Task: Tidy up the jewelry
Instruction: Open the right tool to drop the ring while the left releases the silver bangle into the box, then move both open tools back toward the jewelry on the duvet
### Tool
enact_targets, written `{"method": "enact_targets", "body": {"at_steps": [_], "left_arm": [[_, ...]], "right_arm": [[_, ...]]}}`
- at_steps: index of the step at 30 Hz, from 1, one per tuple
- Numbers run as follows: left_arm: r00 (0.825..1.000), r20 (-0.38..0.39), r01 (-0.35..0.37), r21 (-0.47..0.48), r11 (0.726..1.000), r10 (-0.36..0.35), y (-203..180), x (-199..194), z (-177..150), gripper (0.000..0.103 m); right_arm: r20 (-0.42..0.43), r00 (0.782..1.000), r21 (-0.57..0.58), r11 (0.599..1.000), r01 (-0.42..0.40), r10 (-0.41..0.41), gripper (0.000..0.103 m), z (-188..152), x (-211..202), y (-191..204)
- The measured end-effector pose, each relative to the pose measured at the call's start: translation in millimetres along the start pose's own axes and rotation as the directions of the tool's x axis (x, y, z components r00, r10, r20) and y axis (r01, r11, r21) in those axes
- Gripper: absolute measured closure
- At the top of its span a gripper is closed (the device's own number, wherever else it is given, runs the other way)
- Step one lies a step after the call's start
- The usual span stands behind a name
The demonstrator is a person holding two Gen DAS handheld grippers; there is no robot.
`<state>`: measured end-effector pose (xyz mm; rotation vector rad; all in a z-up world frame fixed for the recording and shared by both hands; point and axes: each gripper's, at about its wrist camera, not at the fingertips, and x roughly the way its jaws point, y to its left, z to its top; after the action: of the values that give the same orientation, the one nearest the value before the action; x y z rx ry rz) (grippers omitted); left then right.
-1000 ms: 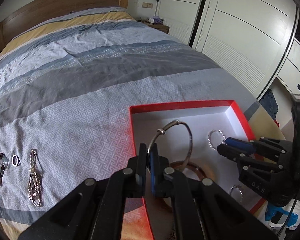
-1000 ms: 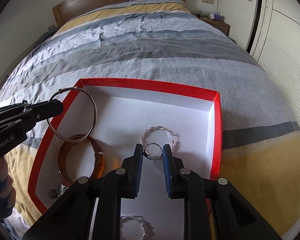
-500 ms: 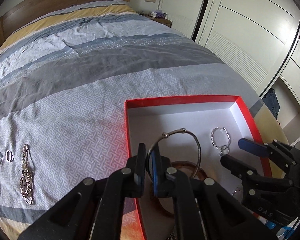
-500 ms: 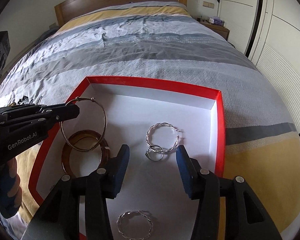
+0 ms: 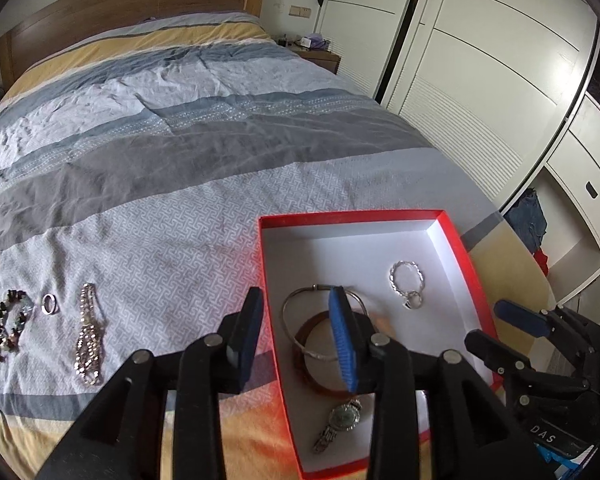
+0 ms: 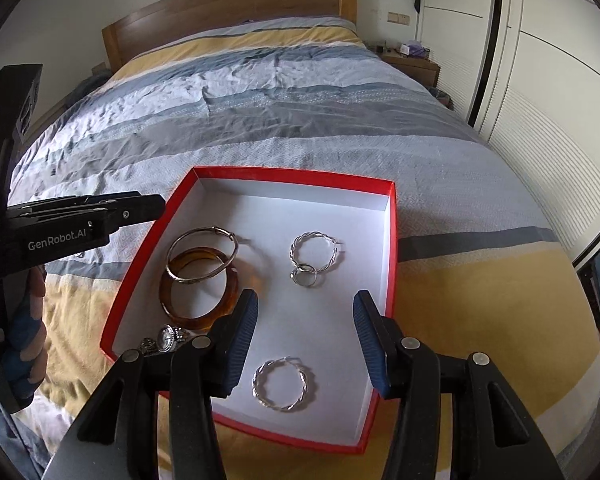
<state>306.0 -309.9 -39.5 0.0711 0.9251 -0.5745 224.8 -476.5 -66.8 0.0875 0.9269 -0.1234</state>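
Two items have just been let go into the red box (image 6: 388,264): the thin silver bangle (image 6: 202,258) now rests across the amber bangle (image 6: 204,292), and the small ring (image 6: 305,275) lies beside a twisted hoop (image 6: 314,252). Both deposits look complete. The left tongs (image 5: 296,340), jaws just opened, hold nothing; the right tongs (image 6: 304,340) likewise stand apart, empty. Several pieces (image 5: 88,336) remain on the bed (image 5: 180,140).
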Motion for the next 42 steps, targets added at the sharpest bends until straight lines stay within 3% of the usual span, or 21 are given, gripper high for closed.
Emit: {"method": "enact_targets", "body": {"at_steps": [3, 8, 19, 26, 42], "left_arm": [[0.999, 0.031, -0.028, 0.004, 1.000, 0.027, 1.7, -35.4, -8.6, 0.062], [0.992, 0.083, -0.092, 0.008, 0.996, 0.091, 10.4, -98.0, -30.8, 0.061], [0.969, 0.133, -0.203, -0.047, 0.978, 0.207, 35.7, -202.0, -93.3, 0.060], [0.958, 0.149, -0.232, -0.094, 0.968, 0.244, 45.0, -241.0, -120.6, 0.060], [0.937, 0.173, -0.277, -0.165, 0.947, 0.305, 72.8, -284.4, -156.7, 0.056]], "right_arm": [[0.028, 0.999, 0.006, 1.000, 0.022, -0.022, 0.049, -3.3, -25.5, 11.6], [0.097, 0.991, -0.009, 0.996, 0.088, -0.087, 0.040, -9.7, -80.4, 43.1], [0.203, 0.969, -0.024, 0.988, 0.152, -0.144, 0.039, -37.5, -181.4, 95.3], [0.252, 0.957, -0.060, 0.984, 0.167, -0.147, 0.033, -53.7, -222.5, 117.0], [0.333, 0.934, -0.128, 0.975, 0.181, -0.130, 0.033, -69.6, -271.2, 149.5]]}}
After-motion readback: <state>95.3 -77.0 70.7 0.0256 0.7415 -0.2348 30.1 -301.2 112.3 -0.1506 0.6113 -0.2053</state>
